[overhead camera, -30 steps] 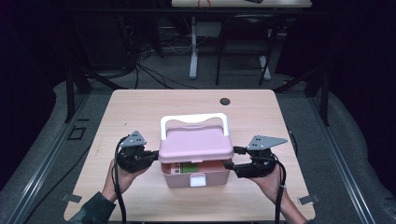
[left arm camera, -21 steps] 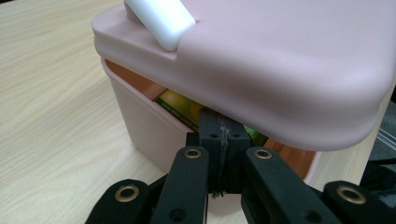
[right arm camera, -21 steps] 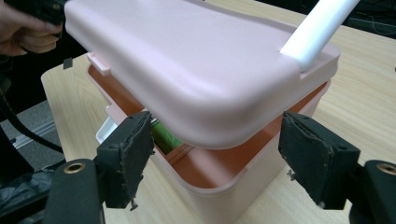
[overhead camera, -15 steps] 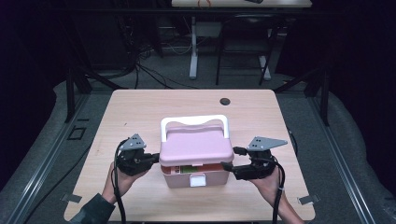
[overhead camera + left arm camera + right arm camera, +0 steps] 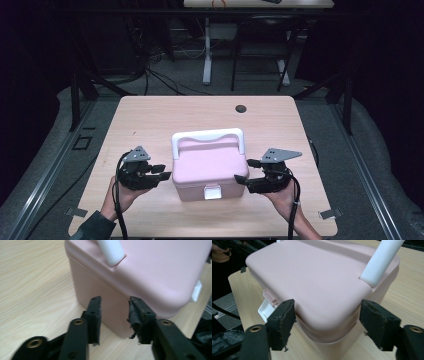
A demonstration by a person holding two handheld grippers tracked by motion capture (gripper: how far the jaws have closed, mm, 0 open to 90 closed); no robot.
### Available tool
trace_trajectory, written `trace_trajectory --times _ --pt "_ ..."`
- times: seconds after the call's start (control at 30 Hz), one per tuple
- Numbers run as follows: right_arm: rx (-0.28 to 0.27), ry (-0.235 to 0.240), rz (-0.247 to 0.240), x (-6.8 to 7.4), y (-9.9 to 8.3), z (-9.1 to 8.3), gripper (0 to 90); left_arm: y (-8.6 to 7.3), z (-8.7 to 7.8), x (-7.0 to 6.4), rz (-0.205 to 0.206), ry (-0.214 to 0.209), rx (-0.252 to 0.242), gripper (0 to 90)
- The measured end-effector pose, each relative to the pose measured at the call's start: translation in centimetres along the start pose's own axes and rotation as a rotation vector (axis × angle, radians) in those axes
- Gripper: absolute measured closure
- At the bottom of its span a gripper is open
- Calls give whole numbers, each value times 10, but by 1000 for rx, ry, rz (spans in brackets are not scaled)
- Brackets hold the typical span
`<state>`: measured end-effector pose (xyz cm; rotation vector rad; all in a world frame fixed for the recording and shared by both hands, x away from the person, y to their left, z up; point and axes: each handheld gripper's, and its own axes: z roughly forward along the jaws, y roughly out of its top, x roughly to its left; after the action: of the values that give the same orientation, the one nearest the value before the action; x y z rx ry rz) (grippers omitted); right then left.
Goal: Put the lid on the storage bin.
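A pink lidded box (image 5: 210,167) with a white handle (image 5: 207,136) stands in the middle of the wooden table (image 5: 165,117), with a white latch (image 5: 212,191) on its front. My left gripper (image 5: 162,171) is open just left of the box. In the left gripper view its jaws point at the box's side wall (image 5: 160,272) with a narrow gap, holding nothing (image 5: 114,300). My right gripper (image 5: 246,171) is open at the box's right side. In the right gripper view its jaws are wide apart (image 5: 327,304) on either side of the lid's near edge (image 5: 312,272), beside the handle (image 5: 382,260).
A small black round grommet (image 5: 241,108) is set in the table near its far edge. Behind the table stand desk legs (image 5: 206,55) and cables on the floor. A hand holds each gripper at the table's near edge.
The box's lid was slightly raised at the front, with the contents showing; now it lies down flat. Both grippers stay close at the box's sides, shifted slightly lower.
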<state>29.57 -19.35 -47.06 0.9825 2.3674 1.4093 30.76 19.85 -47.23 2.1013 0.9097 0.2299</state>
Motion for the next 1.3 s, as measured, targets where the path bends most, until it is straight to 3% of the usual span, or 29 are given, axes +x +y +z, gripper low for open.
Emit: trace_trajectory --times 0.3,0.4,0.57,0.73,0.83,1.03,1.13,1.3 --pt "38 -1 -8 -1 -5 0 236 -14 -9 -2 10 24 21 239" --pt "56 -9 -11 -3 -6 -4 188 -20 -13 1 6 58 27 156" --pt "93 -45 -16 -7 -13 -16 144 -33 -16 13 14 156 73 94" --pt "176 -115 5 -14 -30 -26 57 -41 -16 23 -4 200 106 43" --pt "213 -156 29 -20 -41 -33 27 -44 -13 27 16 247 139 14" --pt "288 -228 75 -34 -62 -40 0 -50 -8 37 7 278 171 2" --pt "315 -272 72 -40 -68 -41 0 -52 -3 43 10 286 192 2" --pt "350 -308 85 -47 -73 -39 0 -54 5 52 -9 279 215 2"
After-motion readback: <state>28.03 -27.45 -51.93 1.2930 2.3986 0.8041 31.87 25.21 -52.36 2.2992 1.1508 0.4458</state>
